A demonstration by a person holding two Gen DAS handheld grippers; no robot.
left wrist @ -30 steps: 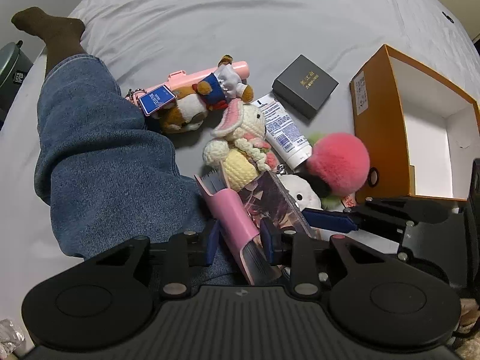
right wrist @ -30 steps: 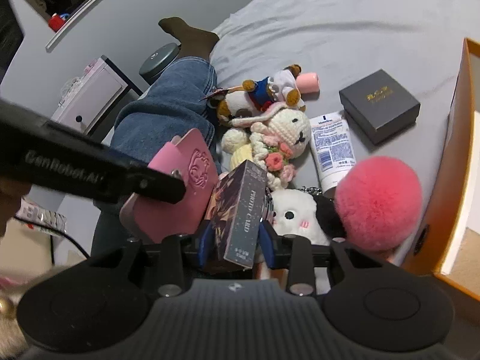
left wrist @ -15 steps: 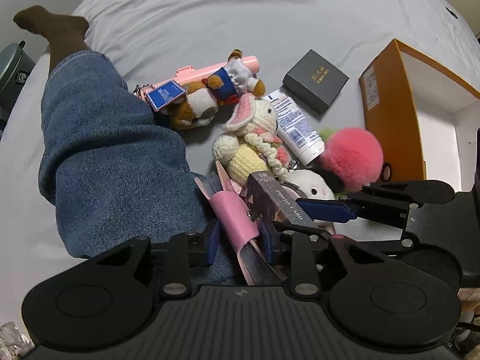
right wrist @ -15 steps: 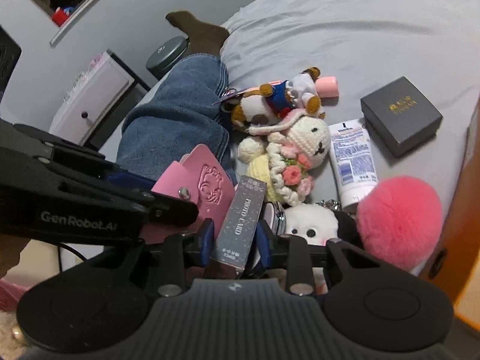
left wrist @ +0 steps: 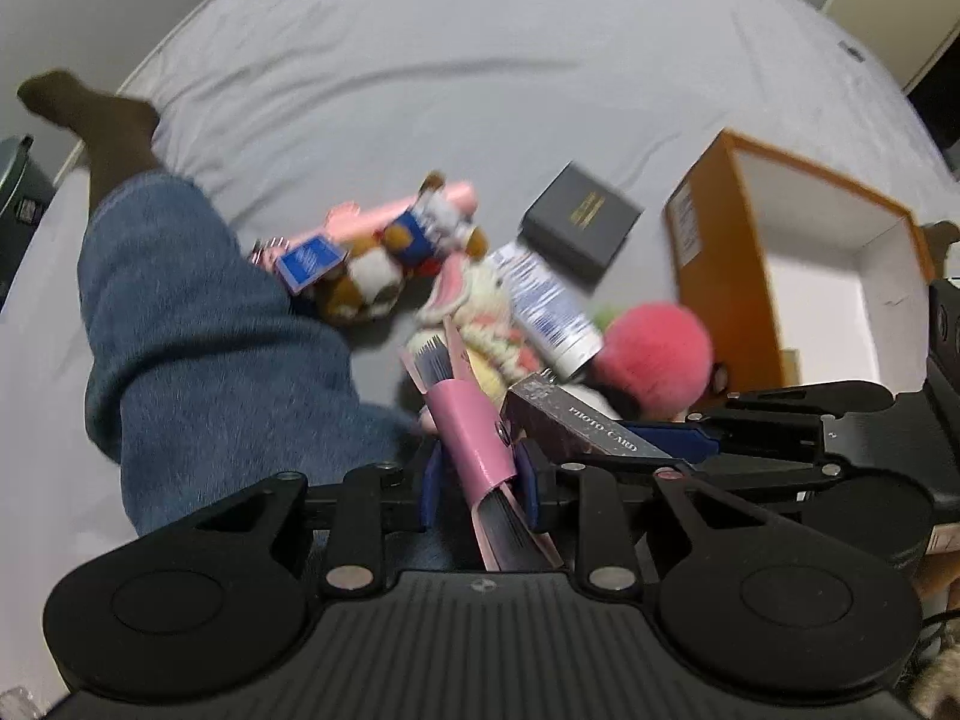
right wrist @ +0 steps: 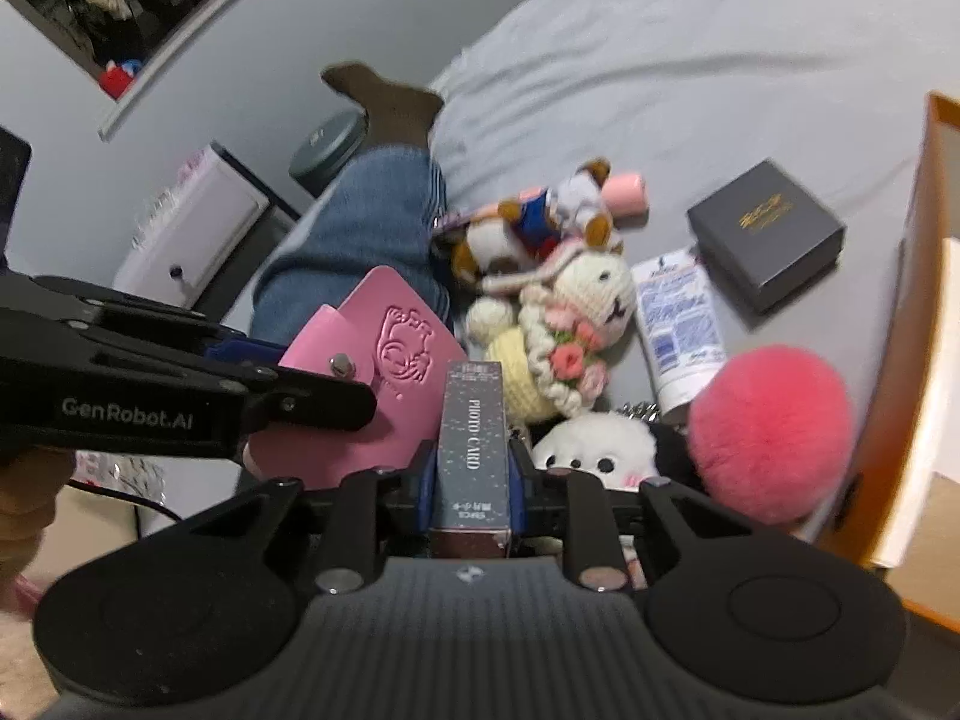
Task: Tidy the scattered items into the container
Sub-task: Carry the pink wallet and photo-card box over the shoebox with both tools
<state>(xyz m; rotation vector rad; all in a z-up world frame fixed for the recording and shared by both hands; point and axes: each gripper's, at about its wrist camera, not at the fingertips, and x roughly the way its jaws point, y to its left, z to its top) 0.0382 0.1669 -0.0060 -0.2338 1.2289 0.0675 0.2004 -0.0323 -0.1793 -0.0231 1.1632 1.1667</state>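
Two grippers are up over the bed: the left gripper is closing its jaws on one pink pouch, the right gripper closing on one card box. Below lie three plush toys, one pink pompom, one tube, one dark box and one pink stick. The orange container stands open just right of the heap

"PHOTO CARD" on dark box, "GenRobot.AI" on left tongs
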